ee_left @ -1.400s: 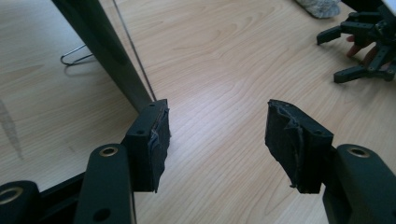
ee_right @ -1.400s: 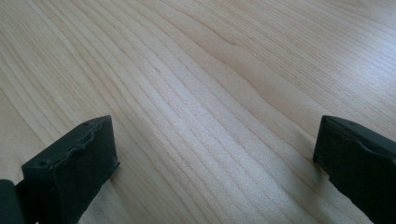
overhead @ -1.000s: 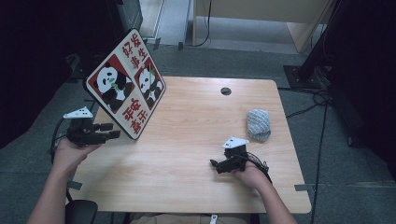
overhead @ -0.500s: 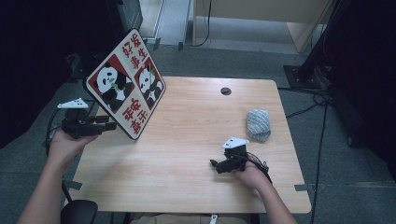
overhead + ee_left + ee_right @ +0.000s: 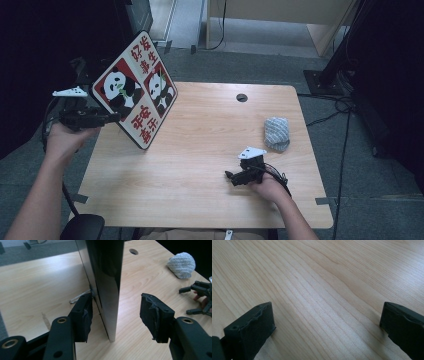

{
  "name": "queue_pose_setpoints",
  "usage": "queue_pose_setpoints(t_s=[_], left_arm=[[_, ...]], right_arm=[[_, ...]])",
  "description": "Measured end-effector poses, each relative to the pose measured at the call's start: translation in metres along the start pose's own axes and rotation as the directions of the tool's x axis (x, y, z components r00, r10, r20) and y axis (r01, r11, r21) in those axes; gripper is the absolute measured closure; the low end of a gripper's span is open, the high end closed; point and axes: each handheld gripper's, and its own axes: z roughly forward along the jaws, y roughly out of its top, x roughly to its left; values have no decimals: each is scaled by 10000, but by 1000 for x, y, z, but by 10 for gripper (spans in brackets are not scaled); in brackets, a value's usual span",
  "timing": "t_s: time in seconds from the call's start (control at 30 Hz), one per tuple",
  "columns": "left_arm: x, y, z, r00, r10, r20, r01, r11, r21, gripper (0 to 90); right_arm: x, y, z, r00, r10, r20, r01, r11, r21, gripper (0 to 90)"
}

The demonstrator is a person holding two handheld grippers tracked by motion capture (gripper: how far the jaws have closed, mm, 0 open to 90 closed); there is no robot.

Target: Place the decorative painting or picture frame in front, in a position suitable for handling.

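Observation:
A square board (image 5: 135, 97) with panda pictures and red characters stands tilted at the table's left side, its lowest corner on the wood. My left gripper (image 5: 112, 118) reaches in from the left at the board's left edge. In the left gripper view the dark edge of the board (image 5: 107, 277) stands between the jaws of the left gripper (image 5: 116, 307); the left pad (image 5: 86, 317) sits against its back and the right pad (image 5: 152, 315) is clear of it. My right gripper (image 5: 231, 177) rests open on the table at the front right, with bare wood between its jaws (image 5: 327, 322).
A grey-white balled cloth (image 5: 276, 133) lies at the right, also seen far off in the left gripper view (image 5: 182, 265). A cable hole (image 5: 242, 97) is at the table's back (image 5: 200, 200). A thin metal piece (image 5: 80, 296) shows behind the board. Dark stands and cables surround the table.
My left hand has risen and drawn a little to the left beside the board. The board's pose looks the same. The right hand has kept still.

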Motion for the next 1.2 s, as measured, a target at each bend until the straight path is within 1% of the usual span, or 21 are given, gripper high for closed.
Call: queue_pose_setpoints(t_s=[0.03,0.07,0.1,0.13,0.17,0.4,0.43,0.47,0.53,0.57,0.6,0.73,0.77,0.8,0.83,0.9,1.0,1.07,1.1,1.17,1.2], left_arm=[[0,0,0,10000,0,0,0,10000,0,437],[0,6,-2,10000,-25,-8,25,9999,-125,439],[0,6,-2,10000,-25,-8,25,9999,-125,441],[1,13,-4,10000,-25,-29,24,9999,-159,444],[1,16,-5,9999,-27,-117,26,9999,-101,448],[6,41,-6,9994,-62,-341,62,10000,10,476],[6,41,-6,9994,-62,-341,62,10000,10,478],[7,47,-5,9994,-30,-351,34,9999,111,482],[8,53,-4,9992,-11,-412,20,9997,233,483],[8,57,-4,9993,7,-370,2,9997,264,483],[8,57,-4,9993,7,-370,2,9997,264,485],[12,70,-1,9989,18,-461,0,9992,387,487],[12,70,-1,9989,18,-461,0,9992,387,487],[14,72,0,9992,-95,-383,110,9991,401,488],[14,72,0,9992,-95,-383,110,9991,401,489],[14,78,1,9990,-48,-448,69,9988,482,492],[17,84,4,9987,-211,-458,236,9982,551,495],[18,86,5,9984,-214,-522,245,9979,602,500],[20,91,6,9983,-250,-531,287,9972,694,502],[21,93,7,9983,-276,-518,311,9972,674,502],[21,96,8,9982,-252,-551,295,9966,771,503]], right_arm=[[0,0,0,10000,-3,0,3,10000,-5,0],[0,0,0,10000,7,0,-7,10000,2,0],[0,0,0,10000,10,1,-10,10000,1,0],[0,0,0,10000,6,4,-6,10000,-4,0],[0,0,0,10000,16,2,-16,10000,4,0],[0,0,0,10000,13,-6,-13,10000,11,0],[0,0,0,10000,13,-6,-13,10000,11,0],[0,0,0,10000,12,-5,-12,10000,16,0],[0,0,0,10000,12,-6,-12,10000,17,0],[0,0,0,10000,11,-3,-11,10000,17,0],[0,0,0,10000,11,-3,-11,10000,17,0],[0,0,0,10000,16,3,-16,10000,14,0],[0,0,0,10000,18,3,-18,10000,14,0],[0,0,0,10000,20,4,-20,10000,15,0],[0,0,0,10000,20,4,-20,10000,15,0],[0,0,0,10000,16,-4,-16,10000,18,0],[0,0,0,10000,-2,-9,2,10000,10,0],[0,0,0,10000,-18,-9,18,10000,2,0],[0,0,0,10000,-4,-5,4,10000,12,0],[0,0,0,10000,1,-6,-1,10000,13,0],[0,0,0,10000,-4,-3,4,10000,12,0]])
